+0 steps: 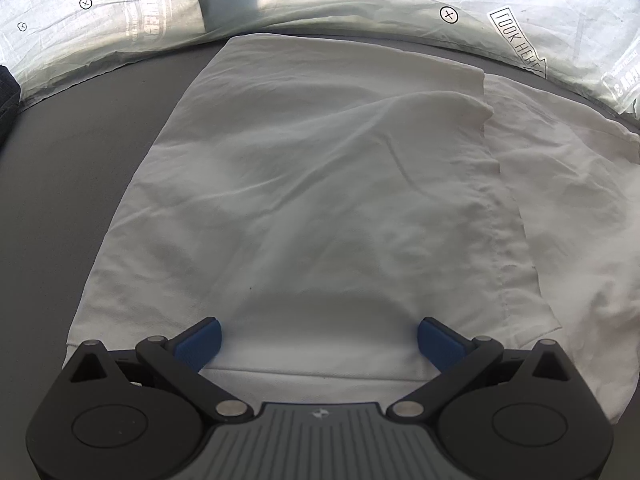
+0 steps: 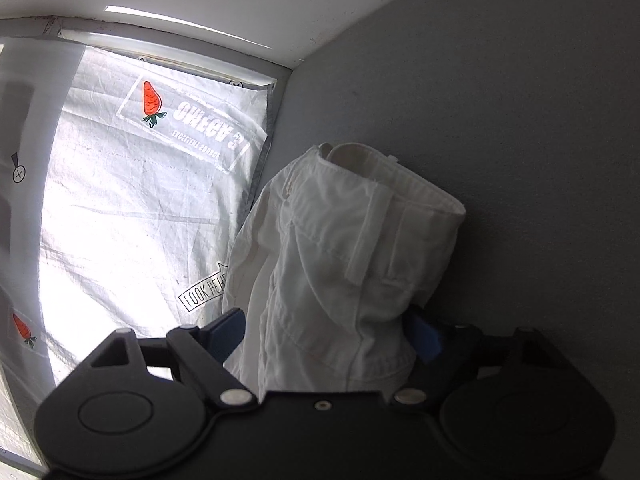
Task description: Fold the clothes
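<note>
A white garment (image 1: 312,184) lies spread and partly folded on a grey surface (image 1: 80,168). My left gripper (image 1: 320,340) hovers over its near edge, open, blue pads (image 1: 200,344) wide apart with only flat cloth beneath. In the right wrist view, the garment's waistband end (image 2: 352,240), with a belt loop, lies bunched on the grey surface (image 2: 520,120). My right gripper (image 2: 326,332) straddles this bunch. The cloth fills the gap and brushes both blue pads (image 2: 228,330), partly covering the right one. I see no squeeze in the cloth, so the jaws read as open.
A pale printed sheet (image 1: 520,32) with carrot pictures and "LOOK HERE" labels borders the far side of the grey surface and shows brightly lit (image 2: 140,220) in the right wrist view. A dark object (image 1: 8,96) sits at the left edge.
</note>
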The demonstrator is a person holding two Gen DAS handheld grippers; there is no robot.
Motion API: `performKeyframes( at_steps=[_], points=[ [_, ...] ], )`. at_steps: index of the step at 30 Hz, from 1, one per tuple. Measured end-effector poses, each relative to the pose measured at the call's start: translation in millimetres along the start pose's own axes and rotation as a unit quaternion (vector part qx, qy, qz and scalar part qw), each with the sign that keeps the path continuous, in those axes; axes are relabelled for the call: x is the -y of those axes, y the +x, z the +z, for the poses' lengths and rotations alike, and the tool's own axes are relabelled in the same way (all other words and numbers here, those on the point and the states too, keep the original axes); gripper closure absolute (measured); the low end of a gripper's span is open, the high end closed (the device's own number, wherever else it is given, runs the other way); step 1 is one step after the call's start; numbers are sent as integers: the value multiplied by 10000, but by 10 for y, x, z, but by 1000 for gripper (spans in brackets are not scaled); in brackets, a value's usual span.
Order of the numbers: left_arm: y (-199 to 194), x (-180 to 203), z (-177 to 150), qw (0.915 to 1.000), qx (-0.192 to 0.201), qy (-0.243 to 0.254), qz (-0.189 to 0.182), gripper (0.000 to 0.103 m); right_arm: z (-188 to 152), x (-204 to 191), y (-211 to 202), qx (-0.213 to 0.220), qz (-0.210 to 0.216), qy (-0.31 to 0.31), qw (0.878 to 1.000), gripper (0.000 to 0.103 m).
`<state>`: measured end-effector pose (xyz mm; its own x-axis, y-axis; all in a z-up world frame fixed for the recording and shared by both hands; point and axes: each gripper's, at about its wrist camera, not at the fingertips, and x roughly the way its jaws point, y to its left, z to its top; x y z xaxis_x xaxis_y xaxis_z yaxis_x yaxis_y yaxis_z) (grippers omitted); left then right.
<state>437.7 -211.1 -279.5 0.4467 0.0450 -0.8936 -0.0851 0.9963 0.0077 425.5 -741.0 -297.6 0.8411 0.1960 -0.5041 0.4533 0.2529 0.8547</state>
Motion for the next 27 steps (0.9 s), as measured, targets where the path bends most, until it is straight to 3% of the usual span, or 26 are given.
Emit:
performKeyframes(
  at_steps=[3, 5, 11, 13, 15, 18, 23, 25, 27],
  points=[
    [20, -27, 18, 9999, -40, 21, -91, 0, -40, 38, -73, 65, -215, 387, 9990, 19],
    [28, -40, 22, 9999, -36, 56, -139, 0, -106, 85, -102, 142, -104, 488, 9987, 19],
    [22, -41, 0, 9999, 16, 77, -151, 0, -119, 49, 26, 207, 254, 829, 9960, 5],
    [24, -40, 2, 9999, 8, 78, -153, 0, -143, -63, 110, 138, 326, 555, 9978, 16],
    [23, -41, 6, 9998, 7, 89, -162, 0, -184, -177, 197, 76, 369, 262, 9989, 44],
    [21, -44, 4, 9998, 18, 98, -172, 0, -282, -283, 331, -16, 447, 51, 9990, 46],
    [17, -50, -4, 9998, 45, 110, -186, 0, -272, -443, 588, -353, 196, -203, 9990, 42],
    [15, -52, -8, 9997, 55, 114, -192, 0, -283, -530, 580, -350, 28, -402, 9986, 48],
    [17, -52, -3, 9997, 61, 124, -201, 0, -313, -546, 511, -256, 33, -423, 9988, 66]
  ],
)
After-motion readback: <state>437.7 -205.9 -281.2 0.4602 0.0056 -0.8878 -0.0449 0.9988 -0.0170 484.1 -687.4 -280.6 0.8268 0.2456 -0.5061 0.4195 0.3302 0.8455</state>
